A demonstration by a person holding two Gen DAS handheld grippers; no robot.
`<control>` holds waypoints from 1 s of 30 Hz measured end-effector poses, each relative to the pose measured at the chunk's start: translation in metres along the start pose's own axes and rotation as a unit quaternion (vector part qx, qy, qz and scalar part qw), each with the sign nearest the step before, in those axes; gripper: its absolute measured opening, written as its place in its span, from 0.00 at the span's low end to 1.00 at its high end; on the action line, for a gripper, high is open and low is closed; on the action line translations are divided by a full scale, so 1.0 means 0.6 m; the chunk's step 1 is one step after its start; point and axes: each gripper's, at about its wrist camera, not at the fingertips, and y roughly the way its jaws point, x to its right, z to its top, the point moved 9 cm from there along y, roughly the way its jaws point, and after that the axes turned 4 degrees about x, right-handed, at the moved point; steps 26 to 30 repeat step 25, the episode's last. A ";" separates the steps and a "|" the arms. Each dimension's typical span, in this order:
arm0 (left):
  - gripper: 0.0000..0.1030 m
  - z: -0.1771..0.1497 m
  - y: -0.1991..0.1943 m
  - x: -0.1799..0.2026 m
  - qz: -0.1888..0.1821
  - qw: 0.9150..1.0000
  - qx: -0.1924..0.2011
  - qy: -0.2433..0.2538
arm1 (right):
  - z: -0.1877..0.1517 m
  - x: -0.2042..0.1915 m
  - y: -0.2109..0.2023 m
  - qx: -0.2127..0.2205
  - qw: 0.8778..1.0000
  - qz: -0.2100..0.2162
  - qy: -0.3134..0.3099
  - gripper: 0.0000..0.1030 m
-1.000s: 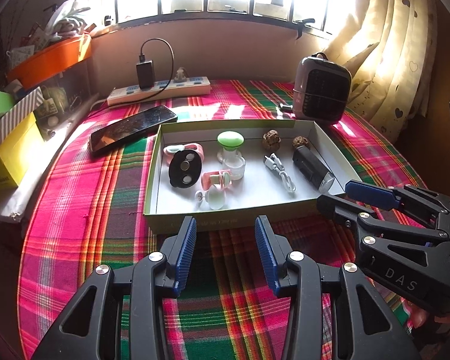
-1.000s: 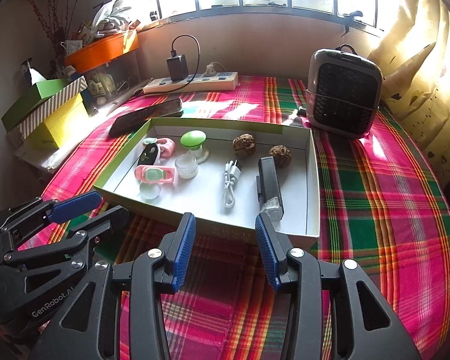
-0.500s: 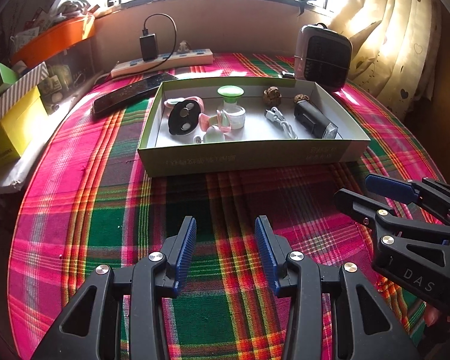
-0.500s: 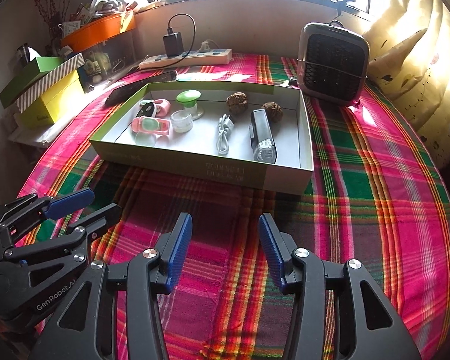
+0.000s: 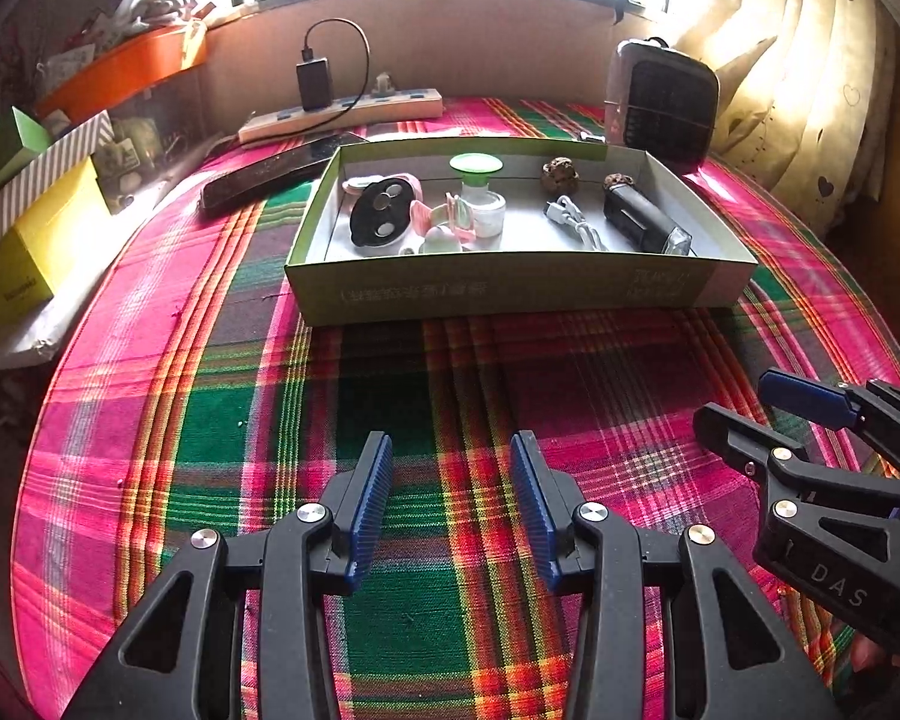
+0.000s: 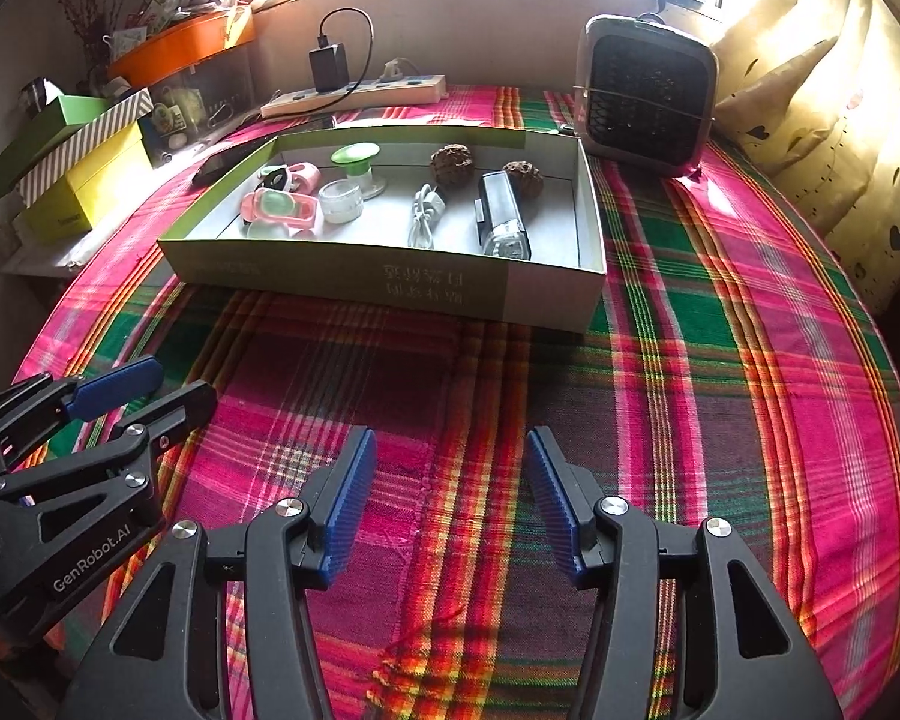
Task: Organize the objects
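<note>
A shallow green-walled box [image 5: 510, 291] sits on the plaid tablecloth [image 5: 450, 396] toward the window side of the table, holding a black disc [image 5: 381, 217], pink-and-green plastic pieces [image 6: 279, 210], a green-capped jar [image 5: 477, 180], a coiled white cable [image 6: 423, 216], a dark flashlight [image 6: 501, 219] and two brown nuts [image 6: 450, 163]. Well short of the box, the left gripper [image 5: 450, 480] hangs over bare cloth, its jaws parted and empty. The right gripper [image 6: 450, 474] beside it is opening, nothing between its pads. Behind the box stand a small heater [image 6: 645, 96], a power strip [image 5: 342, 114] and a phone [image 5: 270, 171].
</note>
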 end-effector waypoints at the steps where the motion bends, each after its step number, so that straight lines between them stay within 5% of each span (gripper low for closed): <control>1: 0.39 0.000 0.000 0.000 0.000 1.000 0.000 0.000 | -0.002 0.001 -0.001 0.002 1.000 -0.003 -0.002 0.52; 30: 0.39 0.000 0.000 0.000 0.002 1.000 0.000 -0.001 | -0.004 0.000 -0.001 -0.001 1.000 -0.008 -0.007 0.62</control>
